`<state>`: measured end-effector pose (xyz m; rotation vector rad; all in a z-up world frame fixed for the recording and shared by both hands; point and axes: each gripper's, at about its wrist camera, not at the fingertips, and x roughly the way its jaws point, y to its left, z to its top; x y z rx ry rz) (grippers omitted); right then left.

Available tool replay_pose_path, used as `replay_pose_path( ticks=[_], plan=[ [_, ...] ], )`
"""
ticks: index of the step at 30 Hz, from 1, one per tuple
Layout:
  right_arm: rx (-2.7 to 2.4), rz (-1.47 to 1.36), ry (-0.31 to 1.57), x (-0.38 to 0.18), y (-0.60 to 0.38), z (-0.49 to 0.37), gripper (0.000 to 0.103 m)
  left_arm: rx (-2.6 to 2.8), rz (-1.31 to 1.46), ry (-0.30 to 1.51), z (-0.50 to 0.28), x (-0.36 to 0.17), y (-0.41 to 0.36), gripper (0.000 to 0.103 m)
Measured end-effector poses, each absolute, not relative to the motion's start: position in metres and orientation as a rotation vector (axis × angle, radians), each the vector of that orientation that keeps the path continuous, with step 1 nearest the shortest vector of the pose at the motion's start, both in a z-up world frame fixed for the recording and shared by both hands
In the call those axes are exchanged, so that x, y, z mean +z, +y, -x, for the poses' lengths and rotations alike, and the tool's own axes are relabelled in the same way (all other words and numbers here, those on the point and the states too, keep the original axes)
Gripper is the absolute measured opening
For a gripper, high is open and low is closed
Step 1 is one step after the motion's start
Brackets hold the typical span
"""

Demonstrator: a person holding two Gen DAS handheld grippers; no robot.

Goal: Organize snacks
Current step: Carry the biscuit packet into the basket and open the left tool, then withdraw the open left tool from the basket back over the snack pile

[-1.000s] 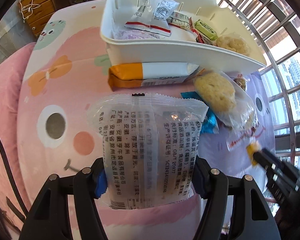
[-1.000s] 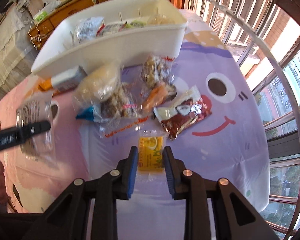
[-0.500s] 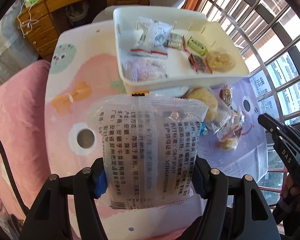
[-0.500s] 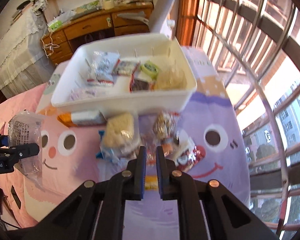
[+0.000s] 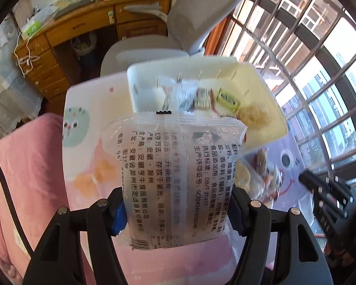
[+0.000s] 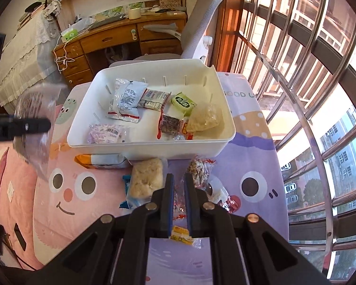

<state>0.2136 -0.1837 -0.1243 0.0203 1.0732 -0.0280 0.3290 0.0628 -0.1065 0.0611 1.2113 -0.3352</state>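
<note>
My right gripper: clamped on a small yellow packet, jaws just closing.
My left gripper: gripping a clear printed pouch, raised.
Table: loose snacks before the bin.
Beyond: white bin, part filled.

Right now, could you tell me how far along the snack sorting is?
Partly done. Several packets, including a green one, already lie in the white plastic bin. In hand: the left tool grips a clear printed packet, and the right tool, whose jaws have just been closing, pinches a small yellow packet. Left on the cartoon cloth: an orange-ended packet, a pale rice cake and other snacks.
</note>
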Motion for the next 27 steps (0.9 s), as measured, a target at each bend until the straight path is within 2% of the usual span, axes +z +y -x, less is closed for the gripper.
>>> replay_pose_path(
  ticks=[8, 10, 12, 16, 22, 27],
  plan=[
    [-0.071, -0.045, 1.097, -0.128, -0.197, -0.214, 0.008, -0.375, 0.004, 1.116, -0.364, -0.101, 0.045, 0.068],
    [-0.084, -0.057, 1.102, -0.13, -0.201, -0.213, 0.008, -0.388, 0.019, 1.11, -0.37, -0.104, 0.039, 0.07],
    [-0.097, -0.068, 1.107, -0.132, -0.205, -0.212, 0.008, -0.388, 0.034, 1.127, -0.374, -0.11, 0.035, 0.081],
    [-0.124, -0.101, 1.118, -0.136, -0.212, -0.208, 0.008, -0.434, 0.058, 1.166, -0.373, -0.122, 0.025, 0.082],
    [-0.144, -0.129, 1.138, -0.141, -0.221, -0.202, 0.009, -0.452, 0.039, 1.105, -0.361, -0.116, 0.013, 0.082],
    [-0.156, -0.161, 1.142, -0.143, -0.229, -0.194, 0.009, -0.447, 0.09, 1.154, -0.355, -0.123, 0.012, 0.082]
  ],
)
